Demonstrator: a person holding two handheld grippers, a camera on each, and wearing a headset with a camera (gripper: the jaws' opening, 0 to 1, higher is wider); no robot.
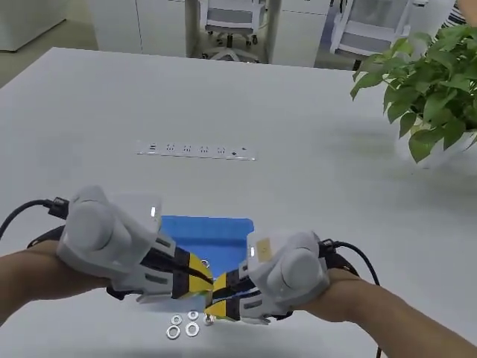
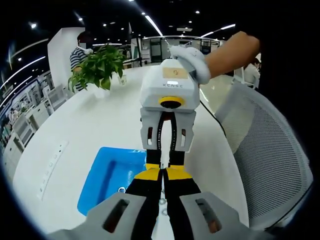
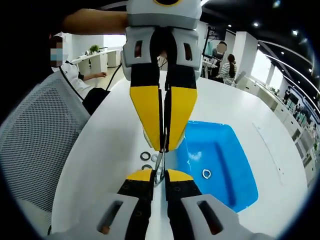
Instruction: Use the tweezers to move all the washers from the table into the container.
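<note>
My two grippers meet tip to tip low over the table's front edge. The left gripper (image 1: 203, 276) comes in from the left, the right gripper (image 1: 218, 297) from the right. Thin metal tweezers (image 3: 161, 156) run from between the left gripper's (image 3: 164, 142) yellow jaws into my right gripper's (image 3: 159, 176) jaws, and both sets of jaws are shut on them. Several washers (image 1: 183, 326) lie on the table just below the tips. Beyond the tips is the blue container (image 1: 216, 231), which holds two washers (image 3: 206, 173).
A white power strip (image 1: 196, 151) lies across the middle of the table. A potted plant (image 1: 432, 82) stands at the far right. A mesh office chair (image 2: 270, 160) is at the table's near side. Chairs and desks stand beyond the far edge.
</note>
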